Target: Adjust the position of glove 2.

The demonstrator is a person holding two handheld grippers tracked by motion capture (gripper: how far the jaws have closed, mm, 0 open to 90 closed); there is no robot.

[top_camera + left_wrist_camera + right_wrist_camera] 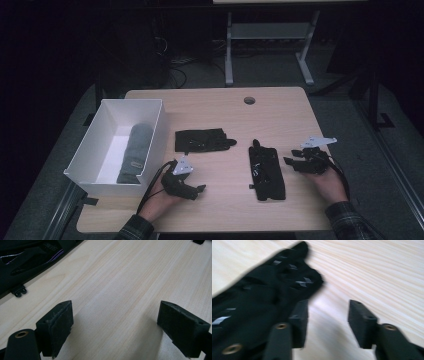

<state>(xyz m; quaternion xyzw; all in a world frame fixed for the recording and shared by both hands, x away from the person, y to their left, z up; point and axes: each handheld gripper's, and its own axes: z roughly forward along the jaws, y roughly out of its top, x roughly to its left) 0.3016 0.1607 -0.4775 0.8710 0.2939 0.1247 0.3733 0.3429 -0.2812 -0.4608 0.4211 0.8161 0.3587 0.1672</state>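
Black fabric lay in two pieces on the pale wooden table (pixel 280 107): one glove (pixel 266 172) stretched lengthwise near the right gripper (pixel 295 163), the other glove (pixel 202 139) lying crosswise farther back, toward the white box (pixel 150 150), where a rolled grey cloth (pixel 135 152) already sat. Both hands rested low on the tabletop. The right gripper stood with its jaws parted and nothing between them, just beside the near glove's edge; its own view showed the glove (pixel 262 297) touching the outer face of one jaw, not inside the gap. The left gripper (pixel 192 189) hung wide open over bare wood, the glove's (pixel 27 262) dark edge off to one side in its view.

To my eye the job in hand was taking up the near glove. Done well, that would mean sliding one jaw under the cuff edge, so the pinch caught both layers of cloth, not just a loose fold. A grip at the middle would likely let the ends droop and drag. The left gripper seemed best used to steady or lift the far end.
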